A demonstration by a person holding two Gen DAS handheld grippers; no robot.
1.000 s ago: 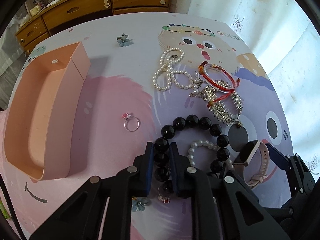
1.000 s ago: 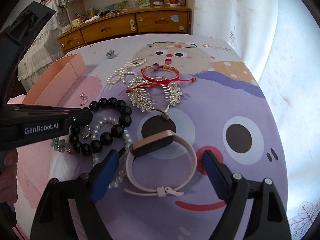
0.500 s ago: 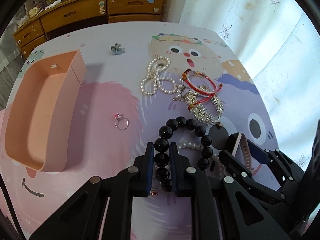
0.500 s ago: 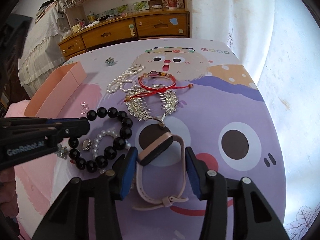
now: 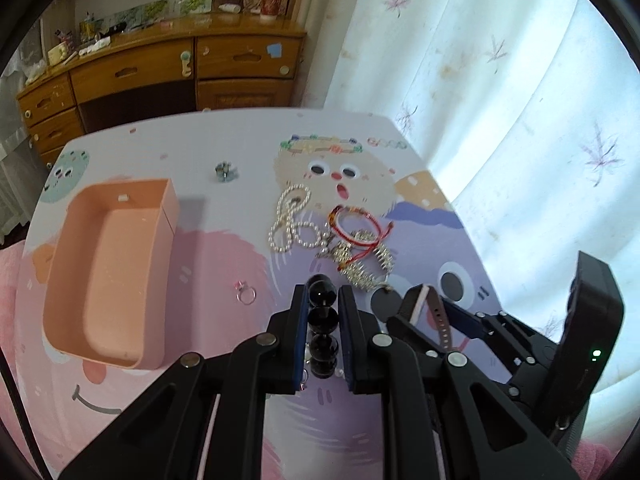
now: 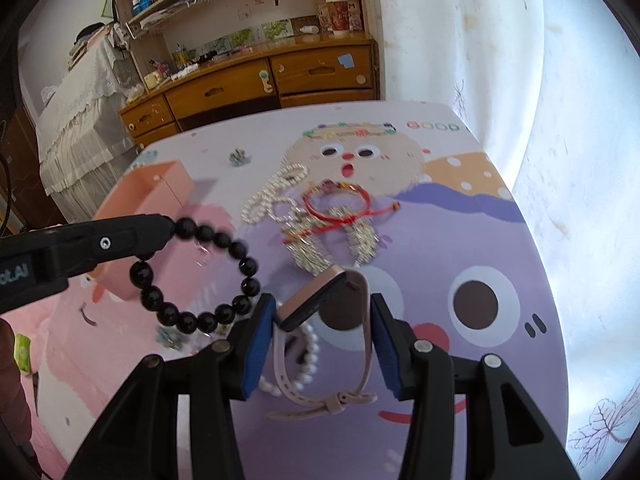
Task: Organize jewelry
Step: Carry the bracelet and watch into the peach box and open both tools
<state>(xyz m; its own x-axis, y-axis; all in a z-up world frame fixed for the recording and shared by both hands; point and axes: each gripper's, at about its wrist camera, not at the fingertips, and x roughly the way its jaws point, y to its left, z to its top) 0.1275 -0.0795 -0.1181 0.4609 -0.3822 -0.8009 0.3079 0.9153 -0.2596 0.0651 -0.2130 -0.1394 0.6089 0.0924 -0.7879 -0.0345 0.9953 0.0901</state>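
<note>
My left gripper (image 5: 323, 300) is shut on a black bead bracelet (image 5: 321, 320) and holds it in the air; in the right wrist view the bracelet (image 6: 200, 276) hangs from the left gripper (image 6: 170, 226). My right gripper (image 6: 323, 308) is shut on a pink smartwatch (image 6: 312, 300), lifted off the table; the watch also shows in the left wrist view (image 5: 426, 304). The open pink box (image 5: 108, 272) stands at the left. A pearl necklace (image 5: 292, 220), a red bracelet (image 5: 354, 226), silver combs (image 5: 360, 264) and a ring (image 5: 245, 295) lie on the mat.
A small pearl bracelet (image 6: 306, 356) lies below the watch. A flower earring (image 5: 225, 171) lies at the far side, another (image 6: 168, 338) near the left. A wooden dresser (image 5: 160, 76) stands behind the table. A white curtain (image 5: 500, 100) hangs at the right.
Both grippers have risen off the table. The left one lifted the black bead bracelet. The right one closed on the pink watch and lifted it.
</note>
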